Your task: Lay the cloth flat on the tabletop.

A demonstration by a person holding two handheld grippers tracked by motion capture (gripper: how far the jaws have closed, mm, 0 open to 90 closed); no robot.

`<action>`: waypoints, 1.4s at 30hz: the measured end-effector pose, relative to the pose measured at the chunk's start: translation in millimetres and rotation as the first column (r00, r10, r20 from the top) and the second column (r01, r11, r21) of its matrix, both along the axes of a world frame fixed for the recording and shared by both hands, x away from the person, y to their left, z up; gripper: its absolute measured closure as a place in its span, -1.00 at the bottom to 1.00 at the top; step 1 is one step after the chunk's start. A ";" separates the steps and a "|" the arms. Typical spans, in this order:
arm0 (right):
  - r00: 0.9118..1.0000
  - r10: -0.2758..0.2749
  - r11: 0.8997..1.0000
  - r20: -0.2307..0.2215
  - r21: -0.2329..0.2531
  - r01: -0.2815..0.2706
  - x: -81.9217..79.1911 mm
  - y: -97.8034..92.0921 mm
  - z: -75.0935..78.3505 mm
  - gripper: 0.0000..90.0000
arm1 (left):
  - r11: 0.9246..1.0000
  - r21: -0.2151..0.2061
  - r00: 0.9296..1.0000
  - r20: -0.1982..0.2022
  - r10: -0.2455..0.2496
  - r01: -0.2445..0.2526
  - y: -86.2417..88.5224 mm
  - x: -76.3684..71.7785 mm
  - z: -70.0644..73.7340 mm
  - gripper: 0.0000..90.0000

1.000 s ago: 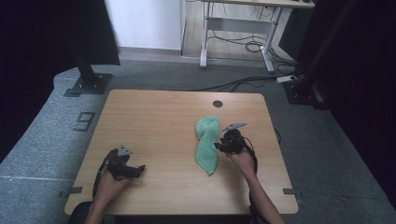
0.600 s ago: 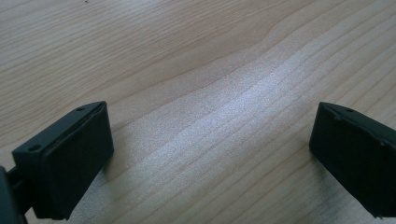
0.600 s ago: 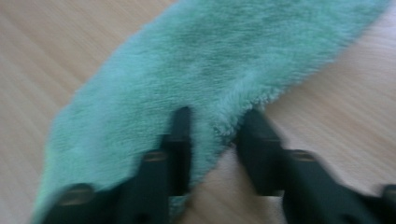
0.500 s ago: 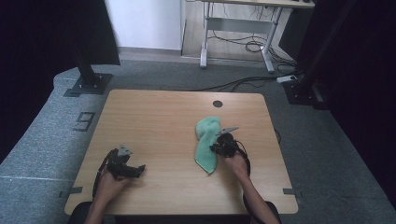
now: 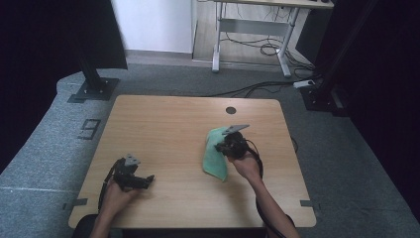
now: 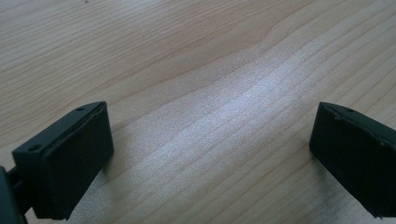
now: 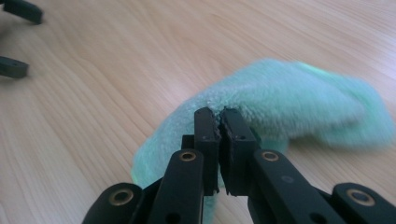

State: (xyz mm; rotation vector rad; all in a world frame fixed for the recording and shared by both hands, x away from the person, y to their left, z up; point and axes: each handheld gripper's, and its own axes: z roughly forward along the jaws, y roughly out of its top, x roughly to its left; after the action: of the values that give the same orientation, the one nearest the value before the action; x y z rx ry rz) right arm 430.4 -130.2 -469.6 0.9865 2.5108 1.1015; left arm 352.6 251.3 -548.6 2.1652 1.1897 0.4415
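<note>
- The green cloth lies on the wooden table, right of centre in the high view, as a long folded strip running from the middle of the frame down toward the lower right.
- In the right gripper view the cloth is fluffy and mint-coloured, bunched into a hump across the centre and right of the frame, with its edge drawn up off the wood toward the jaws.
- The right gripper has its jaws pressed nearly together, pinching a fold of the cloth between the tips; in the high view this gripper sits over the cloth's upper end, with the person's right hand behind it, lower in the frame.
- A black cable loops beside that hand.
- The left gripper rests at the lower left of the table in the high view, well apart from the cloth, held by the left hand.
- In the left gripper view its jaws stand wide at the frame's left and right edges, with bare wood grain between them and nothing held.
- The left gripper's two jaw tips show small in the upper left corner of the right gripper view.
</note>
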 end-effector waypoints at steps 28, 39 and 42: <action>0.995 -0.055 0.998 -0.079 -0.034 0.053 12.5 -24.0 -32.0 0.43 | 1.000 0.001 1.000 -0.001 0.000 0.000 0.0 0.0 0.1 -1.00; 0.999 -0.043 0.999 -0.031 -0.024 0.042 15.7 -10.6 -23.9 0.92 | 1.000 0.000 1.000 0.000 0.001 -0.001 0.0 0.0 0.0 -1.00; 1.000 -0.009 1.000 -0.006 -0.014 0.009 17.3 6.1 -9.3 0.91 | 1.000 0.000 1.000 0.000 0.000 0.000 0.0 0.0 0.0 -1.00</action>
State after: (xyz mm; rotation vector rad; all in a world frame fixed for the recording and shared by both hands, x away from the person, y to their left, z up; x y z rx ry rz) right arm 447.8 -124.1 -479.0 0.9979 2.5130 1.0790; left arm 352.6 251.3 -548.6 2.1655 1.1900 0.4411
